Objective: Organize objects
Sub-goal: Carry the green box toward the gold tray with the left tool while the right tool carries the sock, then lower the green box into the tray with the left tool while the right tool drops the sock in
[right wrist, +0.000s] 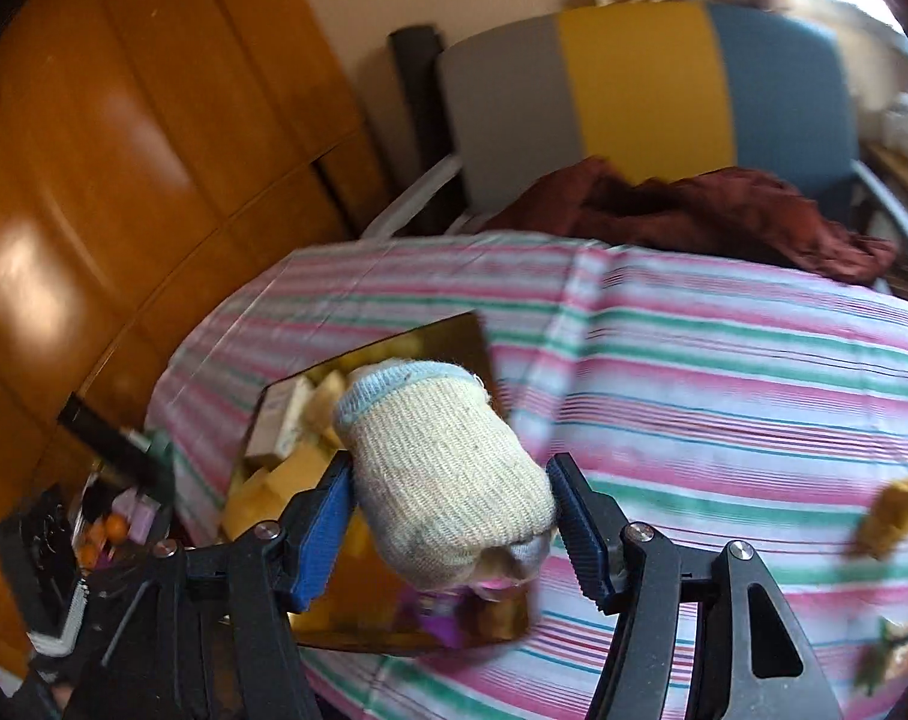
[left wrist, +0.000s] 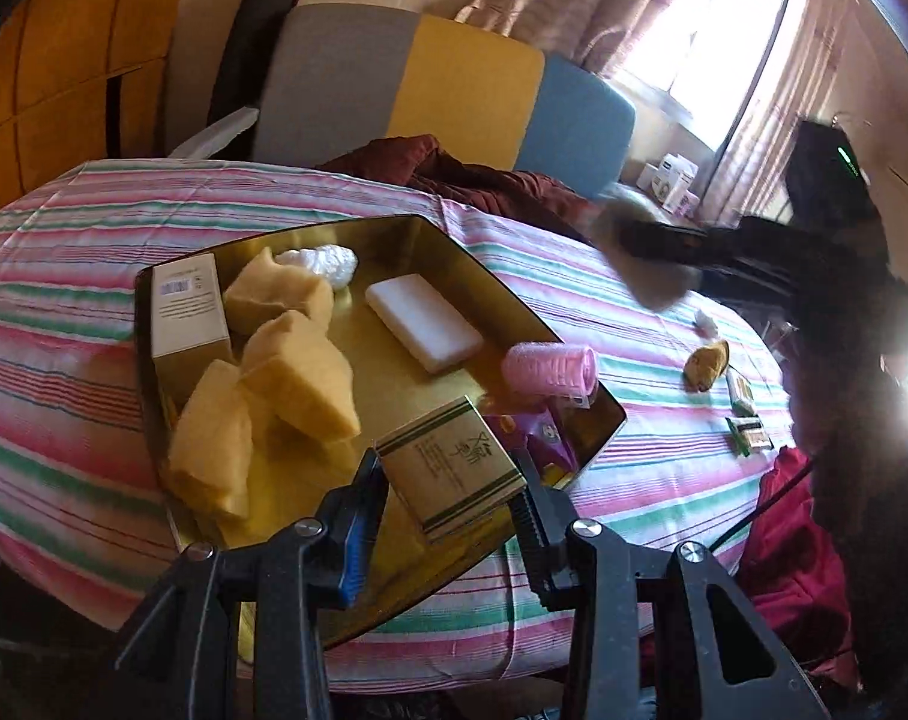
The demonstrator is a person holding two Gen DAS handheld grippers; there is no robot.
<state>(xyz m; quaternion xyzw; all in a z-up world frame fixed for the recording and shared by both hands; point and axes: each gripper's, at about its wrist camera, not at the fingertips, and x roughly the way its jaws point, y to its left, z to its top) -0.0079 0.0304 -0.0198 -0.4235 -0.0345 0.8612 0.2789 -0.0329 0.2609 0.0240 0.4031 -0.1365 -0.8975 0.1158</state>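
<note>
My left gripper (left wrist: 447, 480) is shut on a small olive box (left wrist: 454, 462) with green stripes, which hangs over the near corner of the gold tray (left wrist: 333, 227). In the tray lie a tall box (left wrist: 186, 312), yellow sponges (left wrist: 291, 372), a white soap bar (left wrist: 423, 321), a pink hair roller (left wrist: 550, 366) and a purple packet (left wrist: 544, 432). My right gripper (right wrist: 447, 474) is shut on a cream rolled sock (right wrist: 441, 480) with a blue cuff, held above the tray's (right wrist: 393, 642) right edge. In the left wrist view that sock (left wrist: 646, 264) is blurred, at the right.
The striped tablecloth (left wrist: 634, 420) covers the round table. A yellow-brown item (left wrist: 707, 363) and small green packs (left wrist: 748, 420) lie on its right side. A grey, yellow and blue chair (left wrist: 454, 84) with a dark red cloth (left wrist: 484, 180) stands behind. Wooden cabinets (right wrist: 123, 150) are at the left.
</note>
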